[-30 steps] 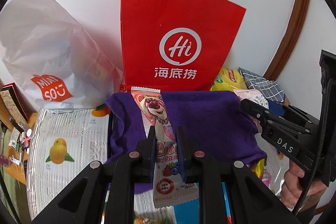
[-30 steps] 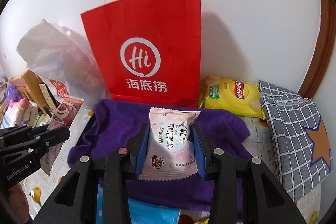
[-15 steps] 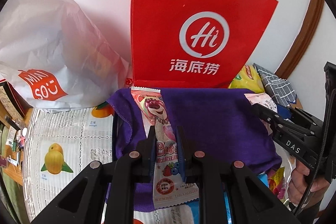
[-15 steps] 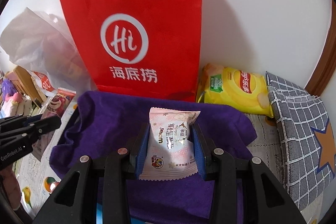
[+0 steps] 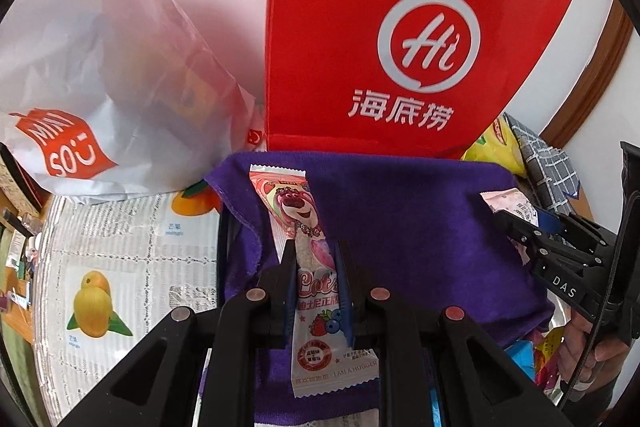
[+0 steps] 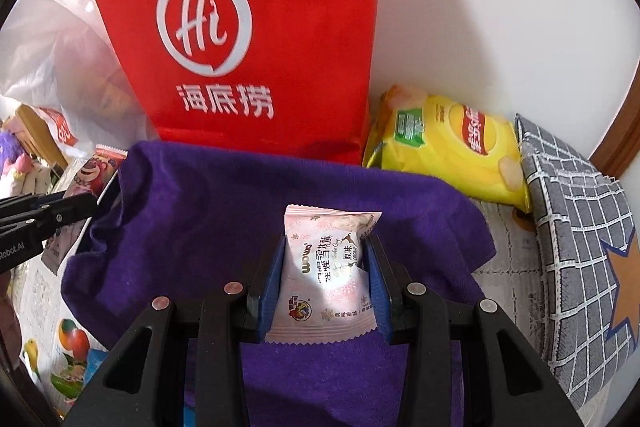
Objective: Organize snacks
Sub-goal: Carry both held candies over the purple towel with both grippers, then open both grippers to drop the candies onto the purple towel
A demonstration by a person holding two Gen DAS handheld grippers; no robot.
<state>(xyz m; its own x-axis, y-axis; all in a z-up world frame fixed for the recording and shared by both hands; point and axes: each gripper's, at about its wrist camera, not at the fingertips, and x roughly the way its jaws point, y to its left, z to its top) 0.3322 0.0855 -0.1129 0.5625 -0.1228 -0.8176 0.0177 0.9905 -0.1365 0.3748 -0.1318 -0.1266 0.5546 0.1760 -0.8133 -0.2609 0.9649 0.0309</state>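
Note:
My left gripper (image 5: 313, 251) is shut on a long pink bear-print snack packet (image 5: 298, 215), held above a purple cloth (image 5: 400, 219). My right gripper (image 6: 326, 247) is shut on a small pale pink snack pouch (image 6: 326, 267), also above the purple cloth (image 6: 200, 211). A tall red paper bag (image 5: 400, 47) stands upright just behind the cloth; it also shows in the right wrist view (image 6: 248, 27). The right gripper with its pouch shows at the right of the left wrist view (image 5: 516, 219). The left gripper shows at the left of the right wrist view (image 6: 52, 211).
A white plastic bag (image 5: 100, 75) leans at the left of the red bag. A yellow chip bag (image 6: 448, 151) and a grey checked cushion (image 6: 576, 247) lie at the right. A fruit-print table cover (image 5: 128, 255) lies under it all. More snack packets (image 5: 532, 351) lie near the front.
Both grippers have moved forward toward the red bag with their packets held; the bag now looks larger and nearer in both views.

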